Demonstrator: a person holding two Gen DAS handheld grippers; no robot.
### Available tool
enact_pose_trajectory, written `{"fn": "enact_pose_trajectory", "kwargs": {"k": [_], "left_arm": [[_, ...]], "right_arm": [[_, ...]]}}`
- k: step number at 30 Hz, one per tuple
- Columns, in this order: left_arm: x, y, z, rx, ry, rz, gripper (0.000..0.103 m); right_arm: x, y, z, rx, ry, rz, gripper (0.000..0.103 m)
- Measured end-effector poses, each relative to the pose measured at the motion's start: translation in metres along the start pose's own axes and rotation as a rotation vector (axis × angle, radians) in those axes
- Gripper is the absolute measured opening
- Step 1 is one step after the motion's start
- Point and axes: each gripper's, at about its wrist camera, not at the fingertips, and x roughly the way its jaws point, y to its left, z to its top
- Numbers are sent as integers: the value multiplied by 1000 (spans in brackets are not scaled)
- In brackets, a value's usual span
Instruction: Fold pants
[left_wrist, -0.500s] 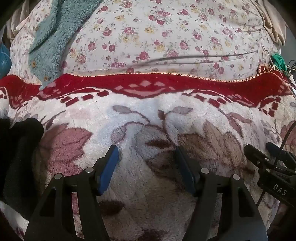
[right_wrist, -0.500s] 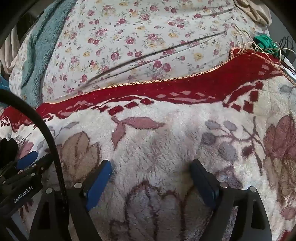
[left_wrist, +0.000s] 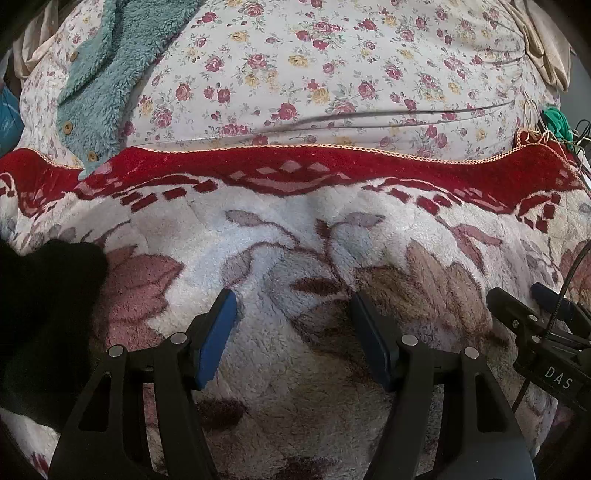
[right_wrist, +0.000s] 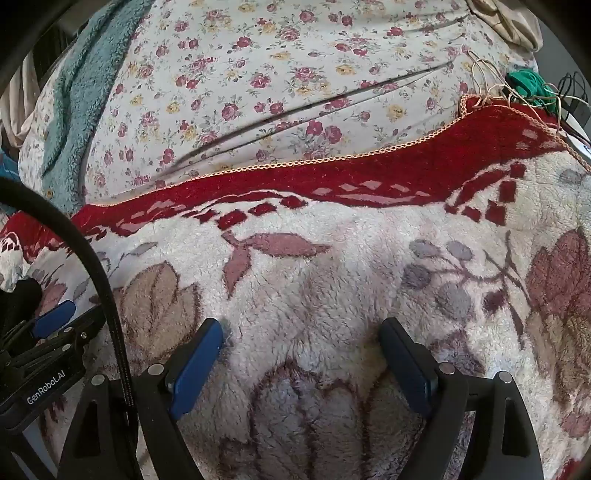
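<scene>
A black garment (left_wrist: 40, 317), likely the pants, lies bunched at the left edge of the left wrist view on a fleece blanket (left_wrist: 295, 258) with a leaf pattern and red border. Only a dark sliver of it (right_wrist: 22, 295) shows in the right wrist view. My left gripper (left_wrist: 293, 306) is open and empty, hovering over the blanket to the right of the black garment. My right gripper (right_wrist: 301, 332) is open and empty over the blanket, further right. Each gripper shows in the other's view: the right one (left_wrist: 532, 306) and the left one (right_wrist: 55, 317).
A floral bedsheet (left_wrist: 332, 74) lies beyond the blanket's red border. A teal fleece garment (left_wrist: 107, 81) with buttons lies at the back left. Beige cloth (left_wrist: 543, 55) sits at the back right. Green cord and wires (right_wrist: 524, 85) lie at the blanket's right corner. A black cable (right_wrist: 92, 266) crosses the right view.
Almost nothing has changed. Both grippers stay open and hover in much the same places over the blanket.
</scene>
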Motion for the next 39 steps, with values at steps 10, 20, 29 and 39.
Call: {"fn": "enact_pose_trajectory", "kwargs": {"k": [10, 20, 29, 39], "left_arm": [[6, 0, 2, 14, 9, 91, 81], [5, 3, 2, -14, 9, 56, 82], [3, 0, 1, -15, 8, 58, 82], [3, 0, 1, -15, 8, 57, 82]], "right_arm": [[0, 0, 0, 1, 0, 1, 86], [0, 1, 0, 1, 1, 2, 86], [-3, 3, -1, 1, 1, 1, 86], [-2, 2, 0, 1, 1, 1, 86]]}}
